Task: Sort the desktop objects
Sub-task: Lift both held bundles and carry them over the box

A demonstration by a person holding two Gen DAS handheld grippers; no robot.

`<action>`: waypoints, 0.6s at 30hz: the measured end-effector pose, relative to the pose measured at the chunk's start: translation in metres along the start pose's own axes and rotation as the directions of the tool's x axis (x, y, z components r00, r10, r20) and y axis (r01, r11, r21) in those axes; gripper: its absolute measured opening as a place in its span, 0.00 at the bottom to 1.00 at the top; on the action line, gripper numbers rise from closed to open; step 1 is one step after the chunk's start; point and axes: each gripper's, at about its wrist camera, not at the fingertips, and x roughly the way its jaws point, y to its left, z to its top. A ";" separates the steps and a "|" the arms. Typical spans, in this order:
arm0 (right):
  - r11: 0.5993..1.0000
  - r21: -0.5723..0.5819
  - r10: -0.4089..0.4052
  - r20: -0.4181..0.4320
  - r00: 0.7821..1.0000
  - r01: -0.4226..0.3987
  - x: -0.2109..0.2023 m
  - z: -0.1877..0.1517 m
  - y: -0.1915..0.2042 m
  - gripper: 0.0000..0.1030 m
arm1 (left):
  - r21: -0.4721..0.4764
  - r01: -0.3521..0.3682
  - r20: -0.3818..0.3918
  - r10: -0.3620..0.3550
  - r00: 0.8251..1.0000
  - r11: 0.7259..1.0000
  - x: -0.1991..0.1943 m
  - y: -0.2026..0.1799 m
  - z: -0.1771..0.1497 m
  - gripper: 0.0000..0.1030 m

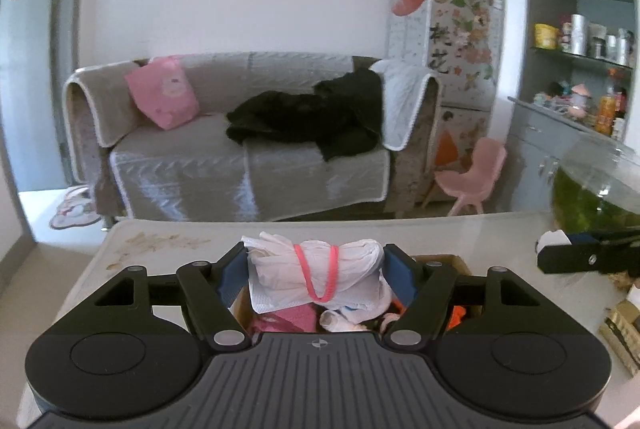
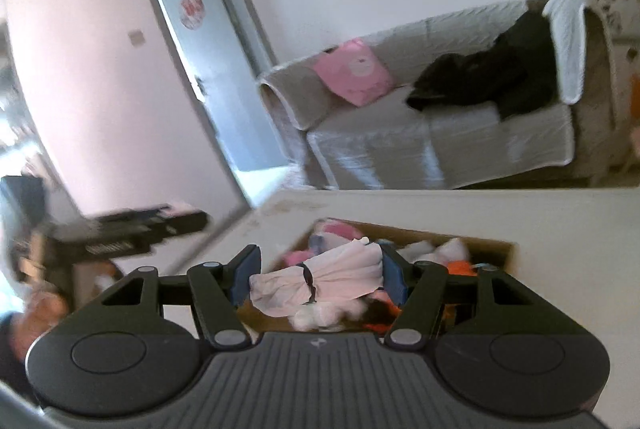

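The left gripper [image 1: 316,271] is clamped on a white cloth bundle [image 1: 316,275] bound with a pink elastic band [image 1: 320,277]; both blue pads press its ends. The bundle hangs above the open cardboard box [image 1: 448,261] on the table [image 1: 168,249]. Below the bundle the box contains pink fabric [image 1: 290,319], further white rolled items [image 1: 340,321] and an orange item [image 1: 458,313] at the right.

The right gripper [image 2: 316,277] is clamped on a pale pink cloth bundle [image 2: 324,279] tied with a dark band [image 2: 309,279]. This bundle is also held above the cardboard box [image 2: 496,249], near its near-left corner. In the right wrist view the box holds pink, white and orange soft items; this view is blurred, so they cannot be identified further.

In the left wrist view the other gripper's finger [image 1: 576,257] enters from the right. Behind it, at the table's far right, stands a glass tank [image 1: 592,189] with green contents. Beyond the table is a grey sofa [image 1: 240,157] carrying a pink cushion [image 1: 162,97] and black clothing [image 1: 312,113].
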 end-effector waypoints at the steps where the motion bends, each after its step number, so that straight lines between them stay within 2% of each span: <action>1: 1.000 0.012 0.019 0.004 1.000 -0.019 -0.003 0.001 -0.001 0.58 | 0.008 -0.001 -0.002 0.001 1.000 1.000 0.002 0.001 0.000 0.74; 10: 0.998 0.018 0.062 0.008 0.998 -0.062 -0.005 0.007 0.002 0.58 | 0.044 -0.035 -0.025 0.036 0.999 0.998 0.022 0.003 -0.006 0.74; 15: 0.978 0.088 0.187 0.009 0.982 -0.187 0.001 0.010 -0.003 0.59 | 0.046 -0.041 -0.047 0.043 0.998 0.998 0.035 0.007 -0.010 0.74; 18: 0.976 0.084 0.202 -0.005 0.979 -0.200 0.007 0.010 -0.003 0.60 | 0.050 -0.029 -0.051 0.031 0.998 0.998 0.038 0.007 -0.013 0.74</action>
